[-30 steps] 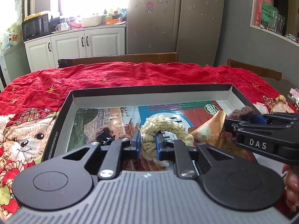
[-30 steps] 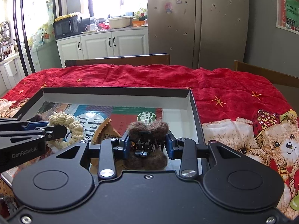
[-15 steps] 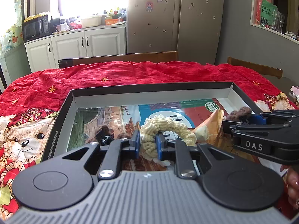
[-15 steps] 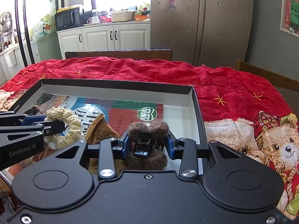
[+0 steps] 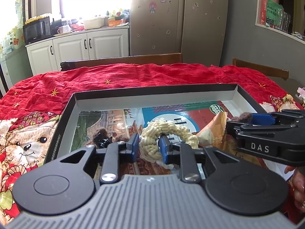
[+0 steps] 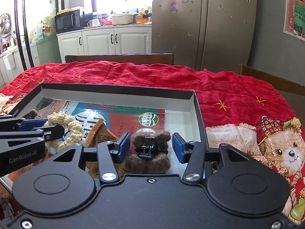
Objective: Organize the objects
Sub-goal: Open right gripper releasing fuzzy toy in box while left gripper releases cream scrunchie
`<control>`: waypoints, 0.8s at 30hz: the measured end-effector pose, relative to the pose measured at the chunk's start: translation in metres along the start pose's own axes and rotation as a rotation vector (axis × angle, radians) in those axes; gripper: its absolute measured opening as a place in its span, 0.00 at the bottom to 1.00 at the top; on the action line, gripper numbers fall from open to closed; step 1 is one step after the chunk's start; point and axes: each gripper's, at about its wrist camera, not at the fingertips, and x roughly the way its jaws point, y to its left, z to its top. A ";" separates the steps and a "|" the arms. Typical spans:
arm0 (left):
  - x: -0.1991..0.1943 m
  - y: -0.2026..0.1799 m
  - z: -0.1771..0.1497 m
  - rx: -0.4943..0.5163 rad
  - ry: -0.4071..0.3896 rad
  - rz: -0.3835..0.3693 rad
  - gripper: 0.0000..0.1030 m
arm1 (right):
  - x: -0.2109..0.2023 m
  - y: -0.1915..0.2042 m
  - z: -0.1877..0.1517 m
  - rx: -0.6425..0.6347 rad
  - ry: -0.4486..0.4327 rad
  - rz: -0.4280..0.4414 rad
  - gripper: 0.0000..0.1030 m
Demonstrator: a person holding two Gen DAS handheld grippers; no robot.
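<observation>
- Both my grippers hang over the black box (image 6: 198,112) — jaws just opening.
- My left gripper (image 5: 147,147) brackets the cream scrunchie (image 5: 167,131), pads loosened.
- My right gripper (image 6: 151,147) stands clear of the brown hair clip (image 6: 150,148).

box (image 6: 198,114) far half bare, snack packet (image 6: 99,133) mid-box

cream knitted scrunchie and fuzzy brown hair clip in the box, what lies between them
An orange snack packet lies between the cream knitted scrunchie and fuzzy brown hair clip, clearest in the right wrist view.
</observation>
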 end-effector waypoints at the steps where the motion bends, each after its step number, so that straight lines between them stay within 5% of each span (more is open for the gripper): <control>1: -0.001 0.000 0.000 -0.001 -0.004 0.001 0.42 | 0.000 0.000 0.000 0.000 -0.003 -0.002 0.46; 6: -0.005 0.001 0.002 -0.006 -0.017 0.000 0.50 | -0.003 -0.001 -0.001 0.010 -0.018 -0.002 0.46; 24: -0.032 0.000 0.005 0.000 -0.076 -0.002 0.53 | -0.022 -0.009 0.000 0.071 -0.067 0.026 0.46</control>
